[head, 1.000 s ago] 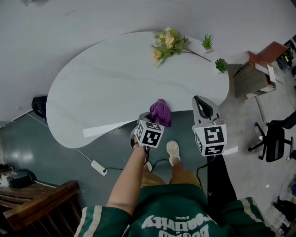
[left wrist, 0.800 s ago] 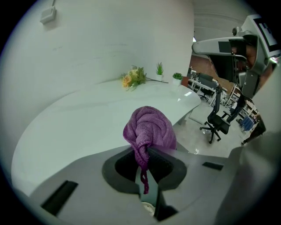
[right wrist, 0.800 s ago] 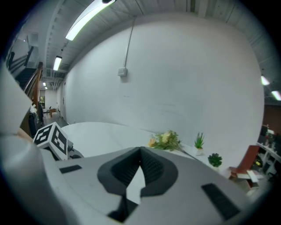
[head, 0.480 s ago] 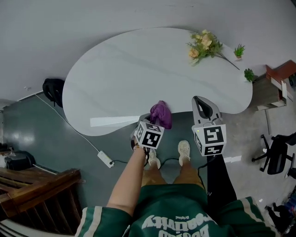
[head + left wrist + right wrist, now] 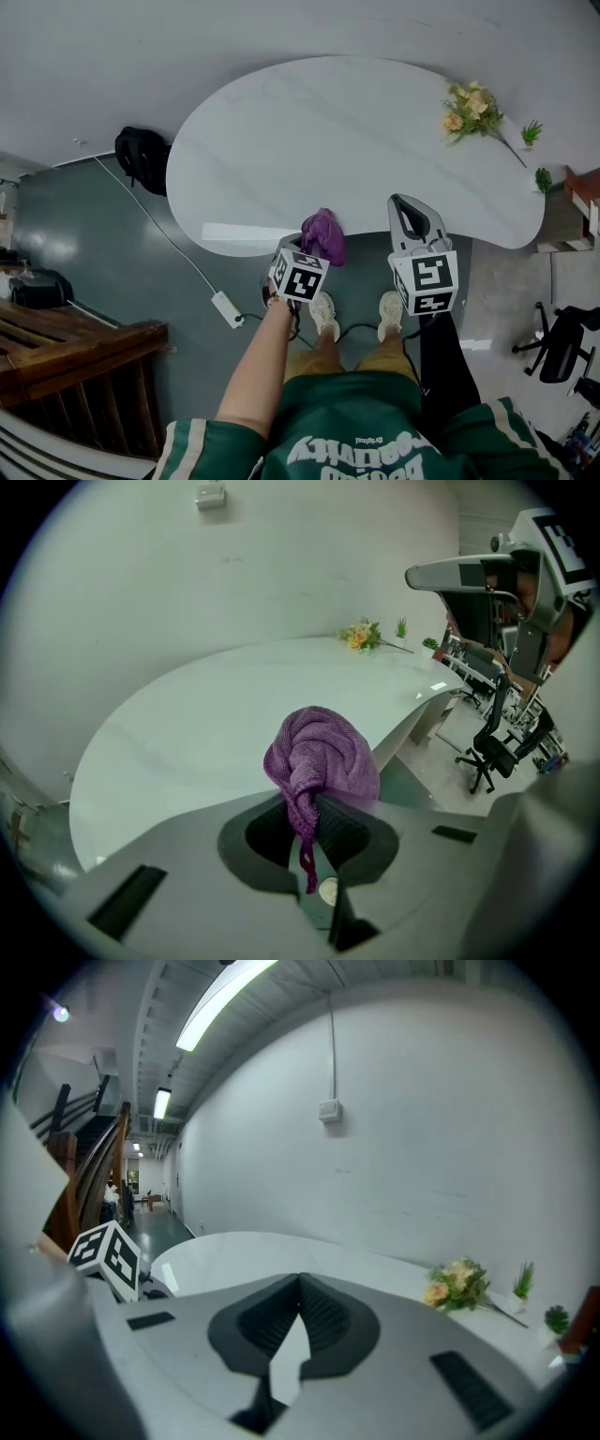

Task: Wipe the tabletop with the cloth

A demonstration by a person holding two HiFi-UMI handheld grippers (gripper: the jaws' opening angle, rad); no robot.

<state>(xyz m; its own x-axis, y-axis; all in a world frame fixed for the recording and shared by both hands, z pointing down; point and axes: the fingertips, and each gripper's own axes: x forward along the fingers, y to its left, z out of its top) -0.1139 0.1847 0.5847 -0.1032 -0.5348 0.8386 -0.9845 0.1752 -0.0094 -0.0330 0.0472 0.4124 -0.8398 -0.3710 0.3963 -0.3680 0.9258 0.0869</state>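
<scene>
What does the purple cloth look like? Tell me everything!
The purple cloth is a soft, knitted-looking fabric, bunched into a rounded ball with one twisted tail hanging down. The left gripper has its jaws shut on that twisted part, so the ball sticks out beyond them. It is held at the near edge of the white table; whether it touches the tabletop cannot be told.

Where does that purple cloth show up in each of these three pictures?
Head view: the purple cloth sits mid-picture, by the near edge of the white table.
Left gripper view: dead centre, pinched in the left gripper.
Right gripper view: not in it.
Shared landmark: the yellow flowers on the table.
</scene>
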